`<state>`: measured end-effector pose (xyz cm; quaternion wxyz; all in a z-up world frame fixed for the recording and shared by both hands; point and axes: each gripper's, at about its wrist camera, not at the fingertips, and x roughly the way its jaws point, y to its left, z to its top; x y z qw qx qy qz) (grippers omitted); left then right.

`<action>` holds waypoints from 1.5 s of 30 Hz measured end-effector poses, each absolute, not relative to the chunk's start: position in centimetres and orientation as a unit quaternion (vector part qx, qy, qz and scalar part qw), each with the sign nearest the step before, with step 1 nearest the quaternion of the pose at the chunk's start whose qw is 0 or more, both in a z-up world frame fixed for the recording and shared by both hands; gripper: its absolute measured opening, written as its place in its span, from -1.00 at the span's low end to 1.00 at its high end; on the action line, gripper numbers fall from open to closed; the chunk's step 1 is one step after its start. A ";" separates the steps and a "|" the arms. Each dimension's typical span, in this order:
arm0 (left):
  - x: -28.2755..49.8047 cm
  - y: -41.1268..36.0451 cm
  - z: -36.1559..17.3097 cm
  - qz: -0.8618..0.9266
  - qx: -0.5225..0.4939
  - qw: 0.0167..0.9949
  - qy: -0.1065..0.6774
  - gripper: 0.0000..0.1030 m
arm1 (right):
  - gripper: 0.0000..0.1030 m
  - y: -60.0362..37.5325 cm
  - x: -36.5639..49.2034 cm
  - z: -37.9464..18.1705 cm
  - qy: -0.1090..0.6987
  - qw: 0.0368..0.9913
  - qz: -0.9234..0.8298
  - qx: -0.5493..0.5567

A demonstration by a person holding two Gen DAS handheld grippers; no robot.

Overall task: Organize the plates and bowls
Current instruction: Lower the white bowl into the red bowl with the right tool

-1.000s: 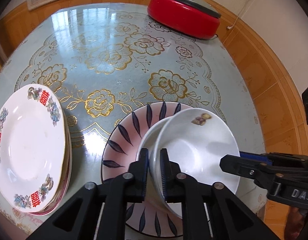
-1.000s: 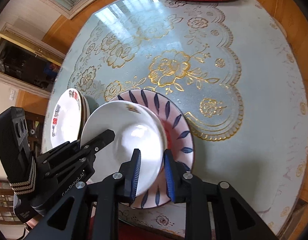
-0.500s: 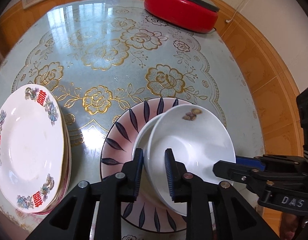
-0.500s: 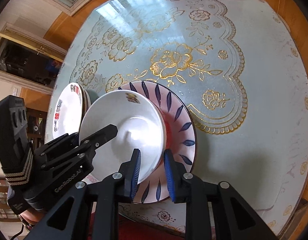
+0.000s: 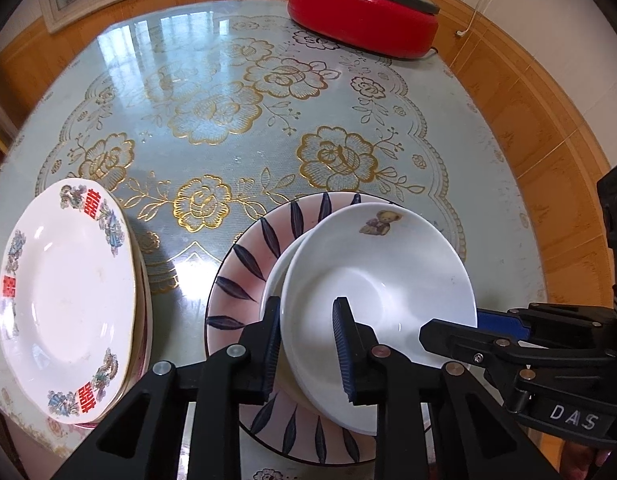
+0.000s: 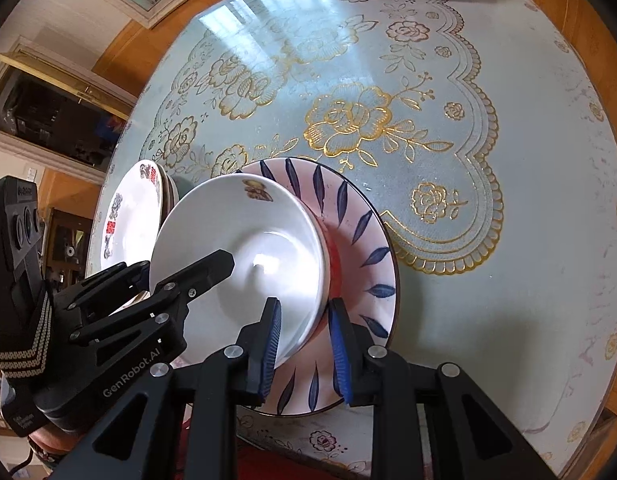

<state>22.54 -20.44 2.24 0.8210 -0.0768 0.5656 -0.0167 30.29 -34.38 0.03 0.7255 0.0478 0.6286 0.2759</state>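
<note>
while both tools straddle its rim, one white bowl (image 5: 382, 280) with a bear print sits on another white dish, on one pink leaf-pattern plate (image 5: 244, 276). left tool (image 5: 306, 350) spread, pads off the rim; right tool (image 6: 304, 350) narrowly parted, contact unclear. left view alone shows the whole red lidded cooker (image 5: 364, 20); right view shows a dark cabinet (image 6: 48, 116). one stack of floral plates (image 5: 64, 292) stands left on the glassy blue tabletop (image 5: 212, 92).

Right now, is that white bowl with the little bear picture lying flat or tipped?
Tipped. The white bowl with the bear picture leans on the pink plate with dark blue leaf strokes, one side raised, its rim between both grippers' fingers.
</note>
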 end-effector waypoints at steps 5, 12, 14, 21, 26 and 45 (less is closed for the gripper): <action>22.6 -20.6 2.3 -0.013 -0.065 0.821 0.567 -0.50 | -0.51 -34.4 30.3 -0.1 0.628 0.727 0.274 0.046; 22.7 -21.2 2.4 -0.006 -0.042 0.818 0.574 -0.50 | -0.54 -34.1 30.4 -0.3 0.624 0.731 0.273 0.035; 22.7 -21.1 2.4 -0.007 -0.041 0.816 0.576 -0.50 | -0.55 -34.0 30.4 -0.4 0.625 0.731 0.273 0.030; 23.1 -20.2 2.5 -0.023 -0.073 0.802 0.593 -0.49 | -0.55 -33.9 30.6 -0.8 0.624 0.732 0.271 0.026; 23.5 -20.2 2.6 -0.033 -0.071 0.791 0.606 -0.48 | -0.55 -33.5 30.7 -0.9 0.623 0.734 0.272 0.012; 23.9 -21.4 2.4 -0.026 0.023 0.790 0.613 -0.68 | -0.70 -32.9 31.2 -0.6 0.604 0.748 0.274 -0.022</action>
